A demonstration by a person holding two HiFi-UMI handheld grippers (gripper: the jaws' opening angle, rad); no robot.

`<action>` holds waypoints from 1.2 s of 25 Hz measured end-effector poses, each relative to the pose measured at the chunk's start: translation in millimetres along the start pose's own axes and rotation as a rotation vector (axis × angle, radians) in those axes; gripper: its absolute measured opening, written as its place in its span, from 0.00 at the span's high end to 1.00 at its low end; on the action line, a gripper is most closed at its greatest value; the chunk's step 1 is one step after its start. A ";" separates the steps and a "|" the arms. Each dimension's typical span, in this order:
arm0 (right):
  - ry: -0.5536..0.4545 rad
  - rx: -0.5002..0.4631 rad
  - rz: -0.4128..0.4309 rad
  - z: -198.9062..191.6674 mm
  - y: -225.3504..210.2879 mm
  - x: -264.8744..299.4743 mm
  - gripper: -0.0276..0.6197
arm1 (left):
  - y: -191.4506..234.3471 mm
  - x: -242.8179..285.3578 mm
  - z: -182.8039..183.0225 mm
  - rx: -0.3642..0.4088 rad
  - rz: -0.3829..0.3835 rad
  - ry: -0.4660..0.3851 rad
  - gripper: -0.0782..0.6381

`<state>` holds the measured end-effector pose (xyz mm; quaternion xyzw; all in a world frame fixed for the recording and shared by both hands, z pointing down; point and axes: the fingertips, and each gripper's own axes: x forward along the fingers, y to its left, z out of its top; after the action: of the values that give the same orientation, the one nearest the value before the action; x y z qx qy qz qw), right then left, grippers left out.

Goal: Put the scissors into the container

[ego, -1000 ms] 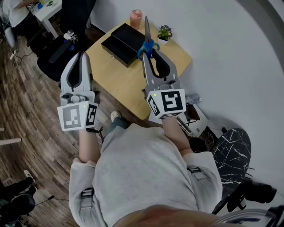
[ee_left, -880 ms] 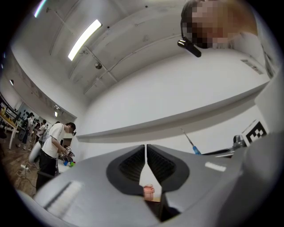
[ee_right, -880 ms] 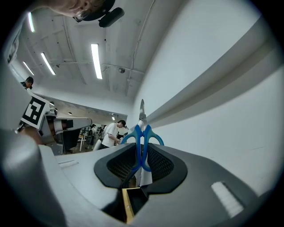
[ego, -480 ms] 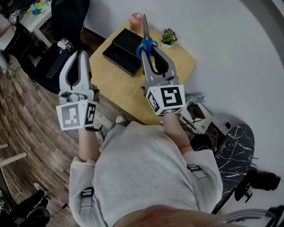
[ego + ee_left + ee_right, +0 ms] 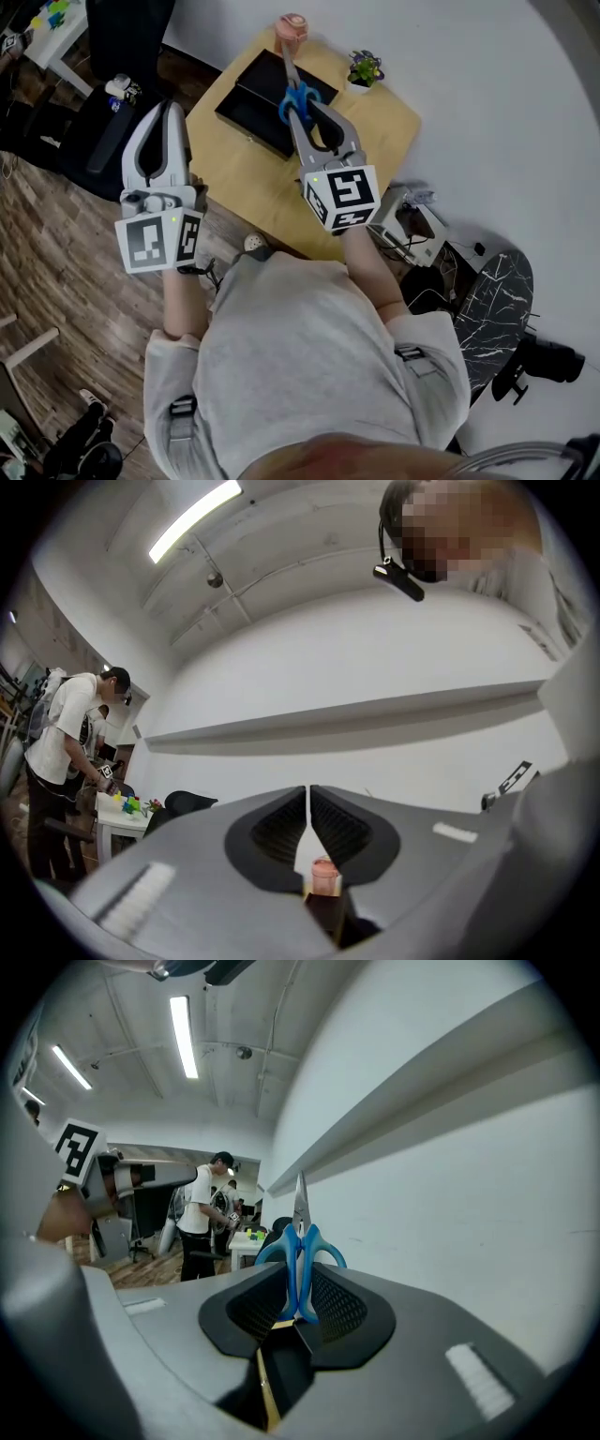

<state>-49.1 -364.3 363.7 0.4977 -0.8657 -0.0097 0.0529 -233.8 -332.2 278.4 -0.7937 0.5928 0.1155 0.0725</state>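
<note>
Blue-handled scissors (image 5: pixel 296 94) are held upright in my right gripper (image 5: pixel 302 105), which is shut on the handles, blades pointing away from me. In the head view the blade tips reach the rim of the pink container (image 5: pixel 292 28) at the far edge of the wooden table (image 5: pixel 380 127). The right gripper view shows the scissors (image 5: pixel 300 1252) pinched between the jaws of the right gripper (image 5: pixel 298 1309). My left gripper (image 5: pixel 166 111) hovers off the table's left side, shut and holding nothing. In the left gripper view, the pink container (image 5: pixel 324 875) shows below the tips of the left gripper (image 5: pixel 308 791).
A black box (image 5: pixel 262 94) lies on the table just left of the scissors. A small potted plant (image 5: pixel 364 67) stands at the far right corner. A dark chair (image 5: pixel 108 131) is left of the table, white equipment (image 5: pixel 412 225) and a marbled black stool (image 5: pixel 492 309) at right.
My right gripper has carried the scissors forward and left, from beside the plant to the pink container. The left gripper has barely moved.
</note>
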 end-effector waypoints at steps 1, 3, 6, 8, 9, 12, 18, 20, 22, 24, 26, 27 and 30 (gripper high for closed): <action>0.028 -0.006 0.008 -8.2 1.2 6.5 0.84 | 4.2 1.6 -3.3 -0.005 0.001 0.005 0.79; 0.083 -0.015 0.026 -24.7 3.4 18.9 0.84 | 12.4 4.6 -10.3 -0.014 0.003 0.016 0.79; 0.164 -0.022 0.052 -50.9 5.3 35.7 0.84 | 23.0 9.0 -21.8 -0.026 0.008 0.036 0.79; 0.219 -0.029 0.070 -69.0 5.8 45.1 0.83 | 28.4 10.7 -29.7 -0.033 0.011 0.049 0.79; 0.247 -0.033 0.080 -78.0 6.3 49.1 0.83 | 31.0 10.9 -33.5 -0.037 0.013 0.056 0.79; 0.322 -0.035 0.107 -103.3 8.8 60.6 0.84 | 40.8 10.9 -42.7 -0.046 0.022 0.073 0.79; 0.465 -0.055 0.151 -149.9 11.1 77.2 0.84 | 59.0 8.7 -53.6 -0.053 0.042 0.094 0.79; 0.510 -0.069 0.170 -163.7 11.2 81.4 0.84 | 64.4 8.3 -57.5 -0.057 0.049 0.101 0.79; 0.554 -0.083 0.189 -177.0 10.6 85.0 0.84 | 68.8 8.2 -60.9 -0.059 0.055 0.108 0.79; 0.599 -0.092 0.210 -190.3 9.6 87.7 0.83 | 72.6 8.1 -63.9 -0.060 0.059 0.116 0.79; 0.646 -0.103 0.230 -203.1 8.4 88.9 0.84 | 75.8 7.8 -66.1 -0.059 0.063 0.122 0.79; 0.669 -0.111 0.240 -209.1 7.9 89.1 0.84 | 77.3 7.6 -67.1 -0.058 0.066 0.124 0.79; 0.726 -0.122 0.270 -224.5 7.5 89.9 0.84 | 81.5 7.8 -70.1 -0.058 0.075 0.131 0.79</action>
<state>-77.7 -430.0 594.8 0.3463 -0.8463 0.1226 0.3858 -302.9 -380.4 345.7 -0.7787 0.6218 0.0832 0.0062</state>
